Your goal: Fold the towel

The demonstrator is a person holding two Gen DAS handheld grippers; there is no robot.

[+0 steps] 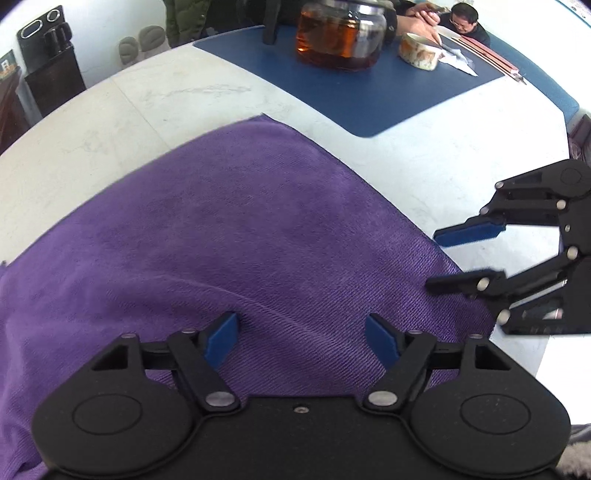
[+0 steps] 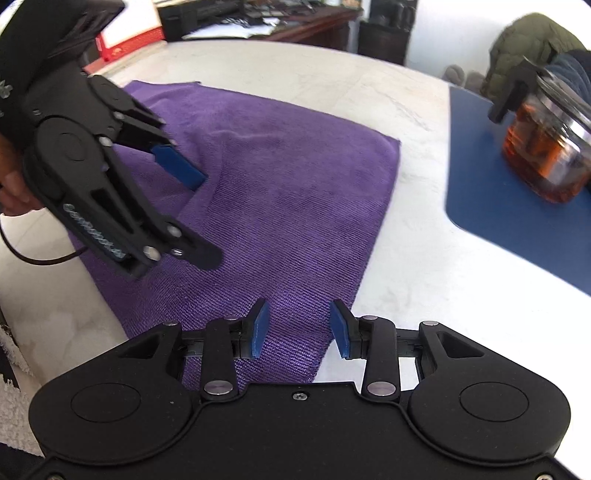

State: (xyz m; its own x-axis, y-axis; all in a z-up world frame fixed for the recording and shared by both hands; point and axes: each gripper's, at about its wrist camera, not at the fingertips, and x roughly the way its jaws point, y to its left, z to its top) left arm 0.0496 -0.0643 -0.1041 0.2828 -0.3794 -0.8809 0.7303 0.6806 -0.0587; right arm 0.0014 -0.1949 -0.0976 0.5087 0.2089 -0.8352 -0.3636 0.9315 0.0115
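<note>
One purple towel (image 1: 229, 236) lies spread on the pale worktop (image 1: 155, 99), with some wrinkles near its middle. Two grippers hover over it: the left gripper (image 1: 301, 336) above the towel's near part, the right gripper (image 2: 300, 326) at its right edge. Both have jaws apart, holding nothing. One glass teapot (image 1: 338, 35) stands on a blue mat (image 1: 369, 99) beyond.

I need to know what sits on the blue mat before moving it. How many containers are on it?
2. A glass teapot of amber liquid stands on the blue mat; a small patterned bowl sits to its right. Others may be hidden.
</note>
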